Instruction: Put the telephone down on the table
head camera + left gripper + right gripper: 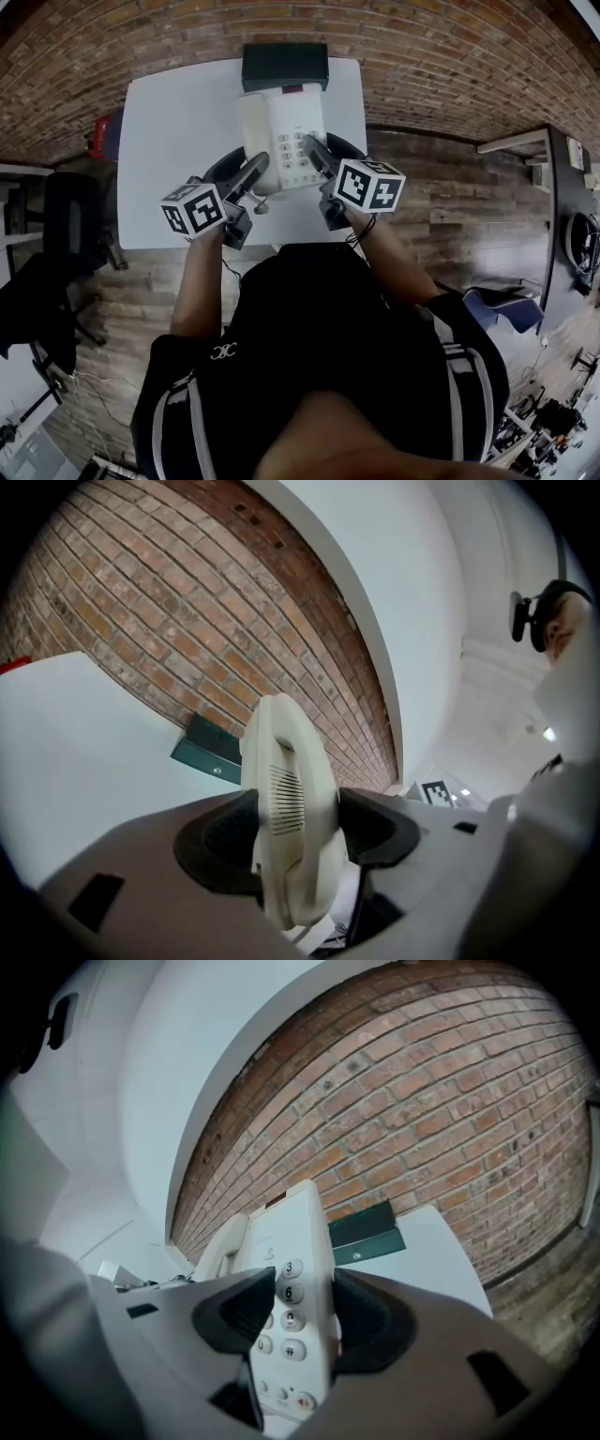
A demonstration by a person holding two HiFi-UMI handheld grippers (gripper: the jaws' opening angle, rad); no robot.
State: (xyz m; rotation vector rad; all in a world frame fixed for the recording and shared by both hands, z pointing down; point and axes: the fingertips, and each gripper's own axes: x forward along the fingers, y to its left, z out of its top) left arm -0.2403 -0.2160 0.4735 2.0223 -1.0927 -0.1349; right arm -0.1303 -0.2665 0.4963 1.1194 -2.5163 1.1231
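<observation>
A cream desk telephone [283, 136] with handset and keypad hangs above the white table [178, 131], held from both sides. My left gripper [255, 173] is shut on the telephone's handset side; in the left gripper view the telephone's vented handset side [281, 808] stands squeezed between the dark pads. My right gripper [319, 157] is shut on the keypad edge; the right gripper view has the telephone's number keys [291, 1288] between the pads. Whether the telephone's base touches the table I cannot tell.
A dark green box [285, 66] lies at the table's far edge against the brick wall [422, 56]; it also shows as the box [208, 752] and the box [366, 1232]. A red object [105, 136] sits left of the table, a black chair [66, 234] nearer me.
</observation>
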